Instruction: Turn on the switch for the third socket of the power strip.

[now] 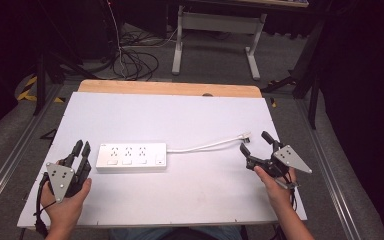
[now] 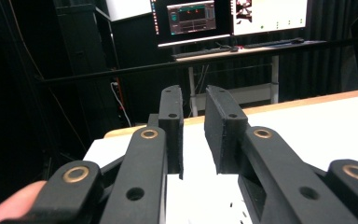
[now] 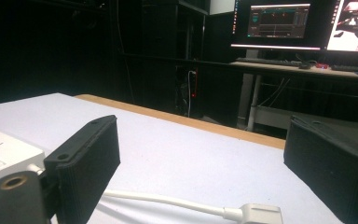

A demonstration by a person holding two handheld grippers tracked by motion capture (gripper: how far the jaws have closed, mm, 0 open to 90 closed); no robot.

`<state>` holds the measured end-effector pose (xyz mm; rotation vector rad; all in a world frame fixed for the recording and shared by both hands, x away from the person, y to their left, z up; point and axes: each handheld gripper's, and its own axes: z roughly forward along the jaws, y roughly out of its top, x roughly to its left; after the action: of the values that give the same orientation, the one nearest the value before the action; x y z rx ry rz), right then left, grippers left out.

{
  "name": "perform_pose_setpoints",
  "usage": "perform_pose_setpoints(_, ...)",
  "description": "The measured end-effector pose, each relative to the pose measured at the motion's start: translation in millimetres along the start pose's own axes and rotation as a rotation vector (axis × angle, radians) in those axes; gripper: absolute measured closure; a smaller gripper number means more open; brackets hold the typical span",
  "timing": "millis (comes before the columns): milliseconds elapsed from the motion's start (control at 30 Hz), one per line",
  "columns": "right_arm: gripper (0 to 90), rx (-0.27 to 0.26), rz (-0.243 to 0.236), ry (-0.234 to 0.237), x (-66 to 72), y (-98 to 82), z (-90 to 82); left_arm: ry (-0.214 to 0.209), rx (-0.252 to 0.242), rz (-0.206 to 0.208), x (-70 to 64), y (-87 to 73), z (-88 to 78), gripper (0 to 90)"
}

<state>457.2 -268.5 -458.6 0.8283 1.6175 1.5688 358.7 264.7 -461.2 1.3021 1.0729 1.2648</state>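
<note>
A white power strip (image 1: 131,156) lies mid-table, its plug (image 1: 243,136) at two o'clock. The right gripper (image 1: 256,141), jaws spread, straddles the plug; it should likely square up before pinching. The left gripper (image 1: 80,148) rests nearly closed, empty.

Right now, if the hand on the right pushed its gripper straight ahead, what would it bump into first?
Probably the white plug at the cord's end. It lies on the table just ahead of the right gripper, between its wide-open jaws, though depth is hard to judge.
</note>
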Motion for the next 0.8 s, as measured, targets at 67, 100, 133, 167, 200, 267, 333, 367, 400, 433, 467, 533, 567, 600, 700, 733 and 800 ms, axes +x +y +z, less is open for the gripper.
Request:
perform_pose_setpoints(67, 11.2, -0.001, -0.002, 0.001, -0.1, -0.1, 0.1, 0.000, 0.002, 0.001, 0.1, -0.1, 0.1, 77.9)
perform_pose_setpoints(100, 11.2, 0.001, -0.001, 0.001, -0.1, -0.1, 0.1, 0.000, 0.001, -0.001, 0.0, -0.2, 0.1, 78.1)
perform_pose_setpoints(133, 11.2, 0.002, 0.001, 0.001, 0.1, -0.1, 0.1, -0.001, 0.001, -0.001, 0.0, -0.2, 0.2, 78.3)
perform_pose_setpoints(167, 11.2, 0.002, 0.001, 0.001, 0.1, -0.1, 0.1, -0.002, 0.001, -0.001, 0.1, -0.2, 0.2, 78.6)
perform_pose_setpoints(200, 11.2, 0.002, 0.001, 0.002, 0.1, -0.1, 0.1, -0.003, 0.005, 0.000, 0.4, -0.1, 0.1, 79.4)
perform_pose_setpoints(267, 11.3, 0.002, 0.001, 0.002, 0.1, -0.1, 0.1, -0.009, 0.007, -0.003, 0.7, 0.0, 0.2, 81.2)
perform_pose_setpoints(333, 11.4, 0.001, -0.003, 0.002, -0.2, -0.1, 0.1, -0.019, 0.012, -0.005, 1.7, 0.4, 0.3, 83.3)
perform_pose_setpoints(367, 11.4, 0.001, -0.003, 0.001, -0.2, 0.0, 0.1, -0.023, 0.017, -0.007, 2.0, 0.6, 0.3, 84.4)
perform_pose_setpoints(400, 11.4, 0.001, -0.002, 0.002, -0.2, 0.0, 0.1, -0.026, 0.019, -0.011, 2.1, 0.7, 0.4, 85.4)
perform_pose_setpoints(433, 11.4, 0.004, 0.001, 0.002, 0.0, -0.1, 0.0, -0.027, 0.024, -0.014, 2.2, 0.8, 0.3, 86.2)
perform_pose_setpoints(467, 11.4, 0.004, 0.001, 0.002, 0.1, -0.1, 0.0, -0.030, 0.025, -0.019, 2.1, 0.8, 0.5, 86.9)
perform_pose_setpoints(533, 11.6, 0.004, 0.001, 0.003, 0.2, -0.1, 0.1, -0.031, 0.030, -0.014, 2.4, 0.9, 1.2, 87.9)
perform_pose_setpoints(567, 11.6, 0.005, 0.002, 0.003, 0.2, -0.2, 0.1, -0.032, 0.037, -0.012, 2.4, 0.9, 1.4, 88.4)
perform_pose_setpoints(600, 11.6, 0.005, 0.001, 0.003, 0.2, -0.2, 0.1, -0.036, 0.043, -0.013, 2.3, 0.9, 1.7, 88.6)
perform_pose_setpoints(700, 11.8, 0.006, 0.002, 0.004, 0.2, -0.2, 0.1, -0.042, 0.050, -0.015, 1.7, 1.1, 2.5, 89.5)
perform_pose_setpoints(733, 11.8, 0.007, 0.002, 0.005, 0.2, -0.2, 0.1, -0.048, 0.057, -0.015, 1.8, 1.4, 2.6, 89.7)
perform_pose_setpoints(800, 11.8, 0.007, 0.003, 0.006, 0.4, -0.2, 0.1, -0.053, 0.062, -0.015, 1.9, 1.6, 2.8, 89.8)
